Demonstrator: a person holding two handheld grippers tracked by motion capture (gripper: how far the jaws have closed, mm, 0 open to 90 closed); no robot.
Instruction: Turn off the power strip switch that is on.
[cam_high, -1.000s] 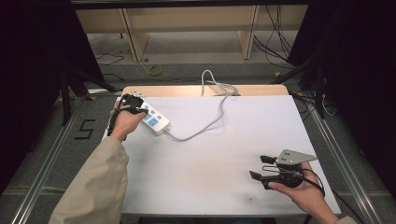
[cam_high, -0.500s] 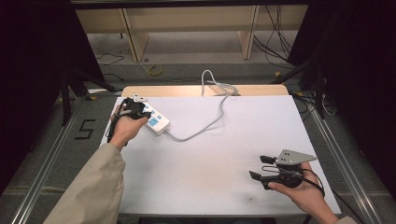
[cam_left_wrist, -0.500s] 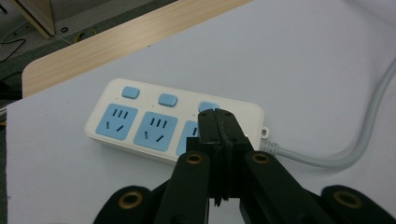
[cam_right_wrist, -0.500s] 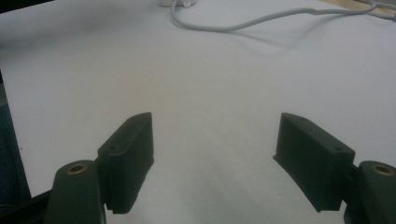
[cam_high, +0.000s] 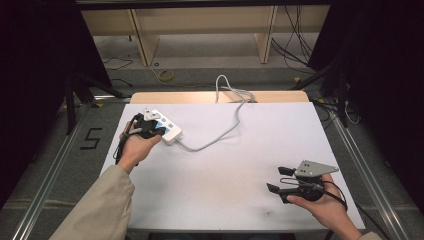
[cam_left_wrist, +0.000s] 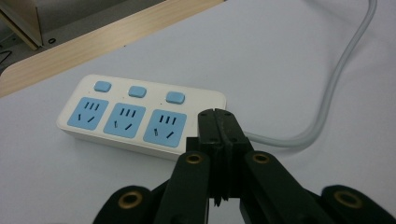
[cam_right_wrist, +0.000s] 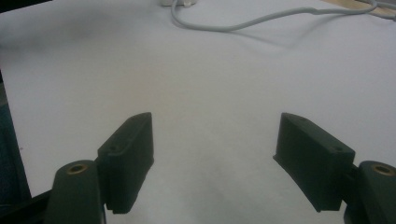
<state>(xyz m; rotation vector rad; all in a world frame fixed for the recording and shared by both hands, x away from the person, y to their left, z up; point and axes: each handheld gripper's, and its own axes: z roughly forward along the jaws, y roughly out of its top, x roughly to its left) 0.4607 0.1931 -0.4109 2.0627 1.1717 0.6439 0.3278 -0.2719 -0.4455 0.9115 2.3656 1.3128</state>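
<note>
So the power strip sits around 10 o'clock on the white table, cord trailing off toward 12. Left gripper has its jaws pinched together with nothing in them, tips right by the strip's near edge, probably to nudge it or poke a switch. Right gripper waits wide open at 4 o'clock, well clear.

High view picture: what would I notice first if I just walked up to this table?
Probably the white power strip with three blue sockets, at the far left of the white table, with its grey cable curling off the far edge. The left gripper points at it with its fingers shut, just above the strip's near edge. The right gripper is held at the near right, fingers open with nothing between them.
</note>
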